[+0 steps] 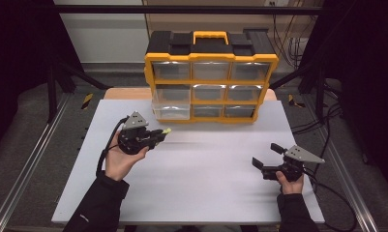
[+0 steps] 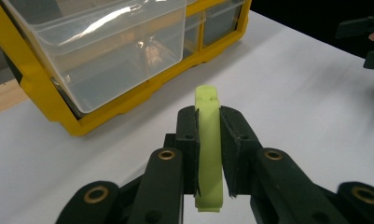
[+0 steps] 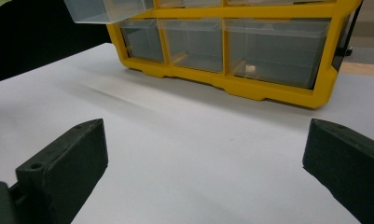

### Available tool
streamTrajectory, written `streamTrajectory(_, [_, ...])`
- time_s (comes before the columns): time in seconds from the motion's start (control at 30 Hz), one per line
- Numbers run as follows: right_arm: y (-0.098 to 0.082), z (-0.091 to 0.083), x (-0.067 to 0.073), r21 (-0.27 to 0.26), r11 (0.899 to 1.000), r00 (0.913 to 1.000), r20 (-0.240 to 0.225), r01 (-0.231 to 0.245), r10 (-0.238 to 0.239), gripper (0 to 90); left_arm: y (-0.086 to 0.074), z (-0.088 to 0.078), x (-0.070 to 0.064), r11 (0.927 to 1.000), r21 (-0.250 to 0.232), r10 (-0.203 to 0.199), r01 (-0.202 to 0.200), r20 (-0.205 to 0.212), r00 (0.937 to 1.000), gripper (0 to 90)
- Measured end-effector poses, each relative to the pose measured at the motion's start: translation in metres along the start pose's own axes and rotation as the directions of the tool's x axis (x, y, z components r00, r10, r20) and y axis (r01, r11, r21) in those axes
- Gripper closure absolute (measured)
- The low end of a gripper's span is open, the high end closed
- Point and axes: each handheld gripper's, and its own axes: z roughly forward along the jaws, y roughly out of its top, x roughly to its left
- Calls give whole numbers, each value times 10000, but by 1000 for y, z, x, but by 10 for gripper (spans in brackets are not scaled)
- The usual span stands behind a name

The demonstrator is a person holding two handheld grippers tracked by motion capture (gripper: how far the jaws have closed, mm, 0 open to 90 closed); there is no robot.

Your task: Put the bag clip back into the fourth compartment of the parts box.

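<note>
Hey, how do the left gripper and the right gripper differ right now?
The left gripper has its fingers shut on a yellow-green clip; the right gripper stands wide open with only bare table between its fingers. In the high view the left gripper is held close to the pulled-out clear drawer of the yellow organizer, while the right gripper is farther from it, near the table's right edge. Both are black and hand-held.

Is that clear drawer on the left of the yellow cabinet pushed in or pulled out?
Pulled out. The clear drawer sticks forward past the yellow cabinet frame, while the other drawers sit flush; nothing shows inside it.
</note>
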Motion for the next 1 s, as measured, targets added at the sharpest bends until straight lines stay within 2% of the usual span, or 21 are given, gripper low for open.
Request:
streamTrajectory(0.57, [0,0,0,6,10000,10000,-3,21,-21,5,18,-2,5,10000,-50,74,-74,-13,10000,778])
streamTrajectory(0.8, [0,0,0,5,10000,10000,-1,22,-22,5,26,-4,5,9995,-67,318,-318,14,9995,778])
streamTrajectory(1.0, [0,0,0,8,10000,10000,-9,8,-8,5,33,-7,6,9992,-112,373,-374,-22,9993,778])
